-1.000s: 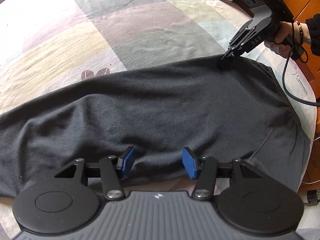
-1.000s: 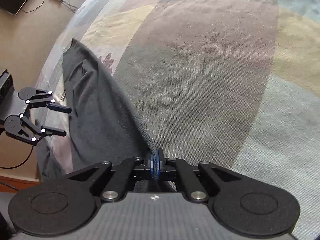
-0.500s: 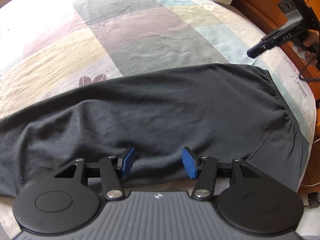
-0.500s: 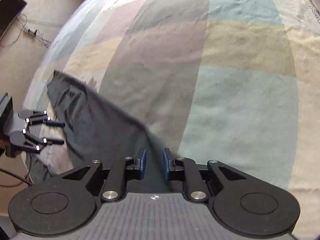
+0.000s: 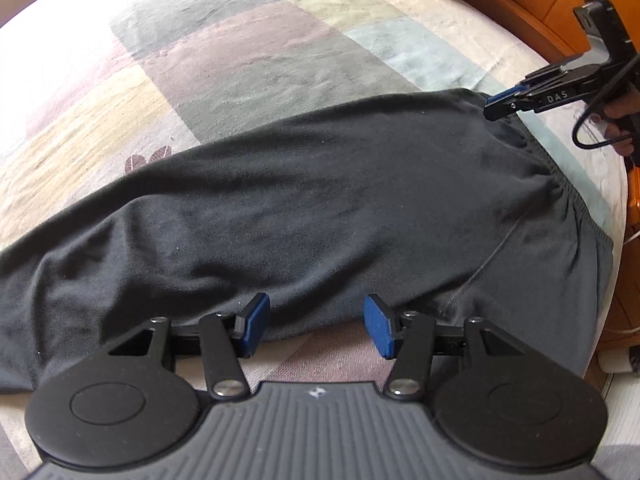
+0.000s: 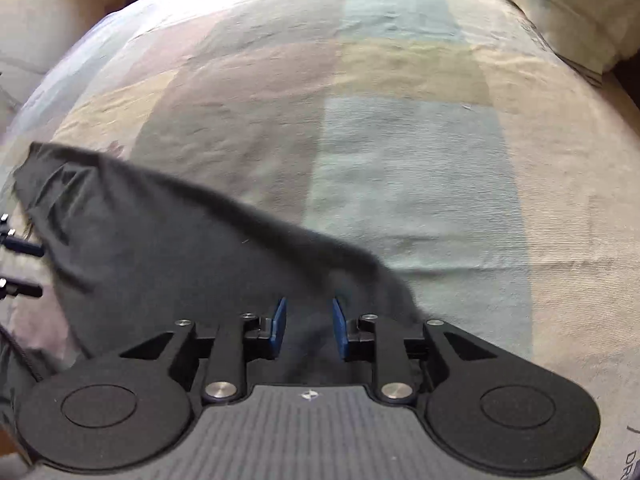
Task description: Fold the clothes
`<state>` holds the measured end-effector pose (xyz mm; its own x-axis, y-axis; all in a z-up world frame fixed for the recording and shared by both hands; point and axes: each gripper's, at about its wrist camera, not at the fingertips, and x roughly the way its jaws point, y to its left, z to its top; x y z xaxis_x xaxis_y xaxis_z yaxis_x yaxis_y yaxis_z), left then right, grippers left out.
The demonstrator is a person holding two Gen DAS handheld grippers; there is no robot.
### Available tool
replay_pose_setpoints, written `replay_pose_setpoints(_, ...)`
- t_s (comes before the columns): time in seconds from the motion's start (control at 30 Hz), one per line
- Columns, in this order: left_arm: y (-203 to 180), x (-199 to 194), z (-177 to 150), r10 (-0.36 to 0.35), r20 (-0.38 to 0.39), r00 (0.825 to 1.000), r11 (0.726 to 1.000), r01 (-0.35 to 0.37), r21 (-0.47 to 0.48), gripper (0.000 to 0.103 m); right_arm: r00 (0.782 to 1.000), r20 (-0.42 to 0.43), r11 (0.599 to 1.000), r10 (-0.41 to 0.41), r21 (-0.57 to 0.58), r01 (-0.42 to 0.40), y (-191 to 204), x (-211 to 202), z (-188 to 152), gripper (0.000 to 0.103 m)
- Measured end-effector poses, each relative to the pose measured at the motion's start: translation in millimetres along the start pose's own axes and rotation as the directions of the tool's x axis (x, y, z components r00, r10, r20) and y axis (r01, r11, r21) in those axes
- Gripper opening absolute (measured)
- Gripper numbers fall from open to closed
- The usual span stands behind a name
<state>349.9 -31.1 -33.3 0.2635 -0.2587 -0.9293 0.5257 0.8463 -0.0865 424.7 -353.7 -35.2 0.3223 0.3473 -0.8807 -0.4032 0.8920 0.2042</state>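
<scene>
A black garment [image 5: 320, 200] lies spread lengthwise across the patchwork bed cover [image 5: 240, 60]. My left gripper [image 5: 316, 324] stands open at the garment's near edge, with nothing between its blue pads [image 5: 252, 324]. In the right wrist view my right gripper [image 6: 308, 326] is open just above the garment [image 6: 160, 248] near its far right corner, holding nothing. From the left wrist view the right gripper [image 5: 496, 110] hovers at that corner, held by a person's hand [image 5: 620, 120]. The left gripper's fingertips [image 6: 20, 248] show at the left edge of the right wrist view.
The pastel-block bed cover [image 6: 400, 140] stretches bare beyond the garment. A pillow [image 6: 580, 12] lies at the far right. Orange wooden furniture [image 5: 520, 0] borders the bed's right side. A black cable [image 5: 588, 136] hangs from the right gripper.
My right gripper let go of the garment's edge, opened and lifted off, then came back down close over the corner. The garment now lies flat. The left gripper has stayed put.
</scene>
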Motion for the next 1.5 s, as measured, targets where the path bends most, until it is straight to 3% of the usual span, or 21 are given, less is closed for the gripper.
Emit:
replay_pose_setpoints(0.17, -31, -23, -52, 0.014, -0.016, 1.0, 0.987, -0.011, 0.162, 0.054, 0.997, -0.059, 0.992, 0.049, -0.113, -0.056, 69, -15, -60, 0.043)
replay_pose_setpoints(0.27, -45, -38, -95, 0.025, -0.035, 0.999, 0.979, -0.018, 0.203, 0.055, 0.992, -0.117, 0.983, 0.038, -0.175, -0.058, 107, -9, -98, 0.048)
replay_pose_setpoints(0.33, -50, -42, -122, 0.028, -0.061, 0.998, 0.981, -0.015, 0.194, 0.055, 0.989, -0.151, 0.975, 0.001, -0.218, -0.034, 125, 1, -121, 0.05)
replay_pose_setpoints(0.43, -52, -45, -157, 0.042, -0.095, 0.995, 0.988, -0.028, 0.153, 0.055, 0.993, -0.112, 0.963, -0.043, -0.27, 0.011, 138, 6, -138, 0.063)
replay_pose_setpoints(0.7, -40, -49, -236, 0.128, -0.138, 0.982, 0.986, -0.111, 0.121, 0.056, 0.975, -0.169, 0.942, -0.141, -0.327, 0.079, 143, 3, -141, 0.075)
replay_pose_setpoints(0.8, -26, -54, -260, 0.128, -0.154, 0.98, 0.991, -0.122, 0.048, 0.063, 0.963, -0.195, 0.935, -0.184, -0.338, 0.11, 147, 0, -140, 0.075)
replay_pose_setpoints(0.87, -23, -62, -263, 0.142, -0.142, 0.98, 0.99, -0.142, 0.012, 0.063, 0.962, -0.195, 0.917, -0.193, -0.386, 0.106, 161, -6, -139, 0.075)
replay_pose_setpoints(1.0, -18, -70, -267, 0.17, -0.128, 0.977, 0.982, -0.179, -0.062, 0.064, 0.979, -0.18, 0.857, -0.099, -0.515, -0.008, 199, -14, -145, 0.075)
replay_pose_setpoints(1.1, -15, -62, -273, 0.186, -0.134, 0.973, 0.972, -0.202, -0.117, 0.065, 0.978, -0.192, 0.808, -0.086, -0.588, -0.044, 218, -4, -157, 0.075)
replay_pose_setpoints(1.17, -16, -63, -283, 0.188, -0.129, 0.974, 0.967, -0.206, -0.147, 0.074, 0.977, -0.189, 0.818, -0.095, -0.575, -0.031, 218, -2, -165, 0.079)
replay_pose_setpoints(1.2, -18, -64, -289, 0.187, -0.139, 0.972, 0.964, -0.209, -0.162, 0.077, 0.976, -0.198, 0.844, -0.094, -0.536, -0.027, 212, -4, -167, 0.085)
replay_pose_setpoints(1.27, -15, -69, -298, 0.162, -0.186, 0.969, 0.954, -0.202, -0.222, 0.077, 0.963, -0.248, 0.886, -0.106, -0.462, -0.021, 198, -8, -170, 0.088)
replay_pose_setpoints(1.33, -11, -77, -299, 0.158, -0.223, 0.962, 0.944, -0.214, -0.252, 0.074, 0.952, -0.276, 0.891, -0.135, -0.454, -0.005, 192, -15, -173, 0.088)
replay_pose_setpoints(1.5, 22, -99, -287, 0.251, -0.145, 0.957, 0.892, -0.287, -0.348, 0.075, 0.961, -0.246, 0.9, -0.126, -0.436, 0.006, 195, -31, -159, 0.088)
